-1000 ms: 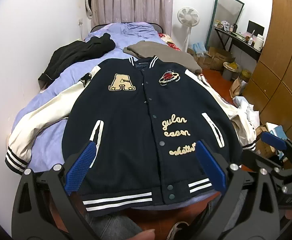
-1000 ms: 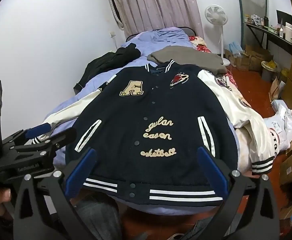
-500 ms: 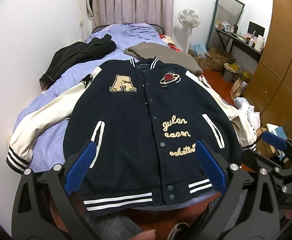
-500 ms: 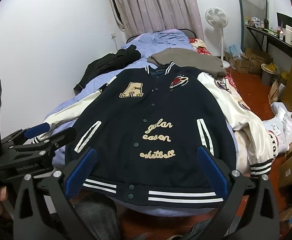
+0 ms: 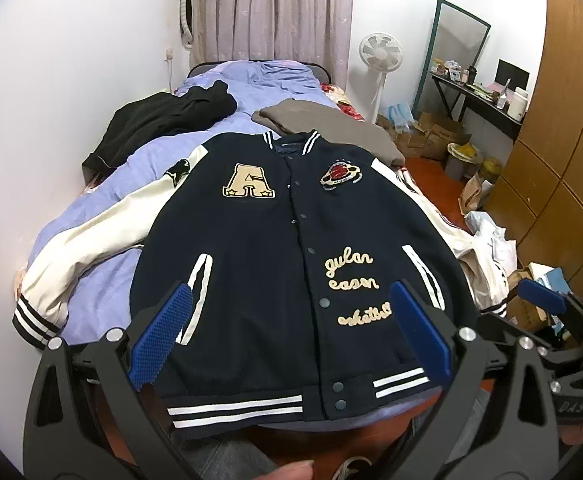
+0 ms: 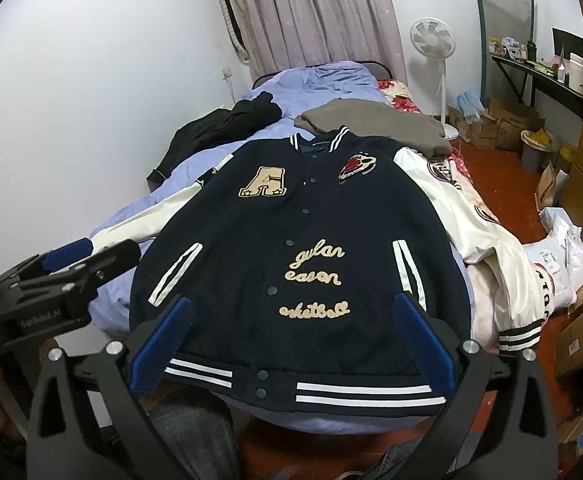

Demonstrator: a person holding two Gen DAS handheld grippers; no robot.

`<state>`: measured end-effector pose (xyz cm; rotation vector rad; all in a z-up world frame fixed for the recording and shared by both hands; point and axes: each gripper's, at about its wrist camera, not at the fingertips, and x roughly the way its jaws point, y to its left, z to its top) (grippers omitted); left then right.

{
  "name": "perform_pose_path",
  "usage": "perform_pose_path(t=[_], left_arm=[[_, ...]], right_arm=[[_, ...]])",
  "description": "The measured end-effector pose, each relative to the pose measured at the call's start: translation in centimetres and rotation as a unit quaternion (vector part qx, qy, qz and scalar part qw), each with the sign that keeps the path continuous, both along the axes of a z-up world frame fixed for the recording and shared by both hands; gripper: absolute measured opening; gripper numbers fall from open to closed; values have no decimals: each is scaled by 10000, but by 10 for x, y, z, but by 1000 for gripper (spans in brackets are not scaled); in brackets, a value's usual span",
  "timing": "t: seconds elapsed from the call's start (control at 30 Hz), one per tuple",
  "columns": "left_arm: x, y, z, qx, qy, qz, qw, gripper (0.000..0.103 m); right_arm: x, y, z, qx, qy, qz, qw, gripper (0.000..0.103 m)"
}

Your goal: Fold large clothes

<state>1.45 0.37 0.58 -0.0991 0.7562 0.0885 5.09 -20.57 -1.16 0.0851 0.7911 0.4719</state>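
From the left wrist, the navy jacket [image 5: 291, 248] lay flat and buttoned on the bed [image 5: 103, 216], cream sleeves spread, beneath the wide-open left gripper [image 5: 287, 332], while from the right wrist the right gripper [image 6: 291, 336] gaped empty above its striped hem, a grey garment [image 6: 371, 120] beyond the collar.

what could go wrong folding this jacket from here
The varsity jacket has its hem past the bed edge, so a tug may slide it off. Its right sleeve droops toward floor clutter and could snag. Folding back may catch the grey garment under the collar.
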Motion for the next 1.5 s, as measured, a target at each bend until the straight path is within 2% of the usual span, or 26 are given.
perform_pose_path(t=[1.27,1.37,1.5], left_arm=[[-4,-8,-4,72,127,-121,9998,97],[-6,-10,-5,71,79,-248,9996,97],[-13,-20,-3,-31,-231,-835,9962,97]], right_arm=[[-2,-4,4,10,-48,-41,10000,99],[-4,-11,-1,-98,-94,-99,9999,99],[-2,-28,-3,-382,-142,-318,9987,99]])
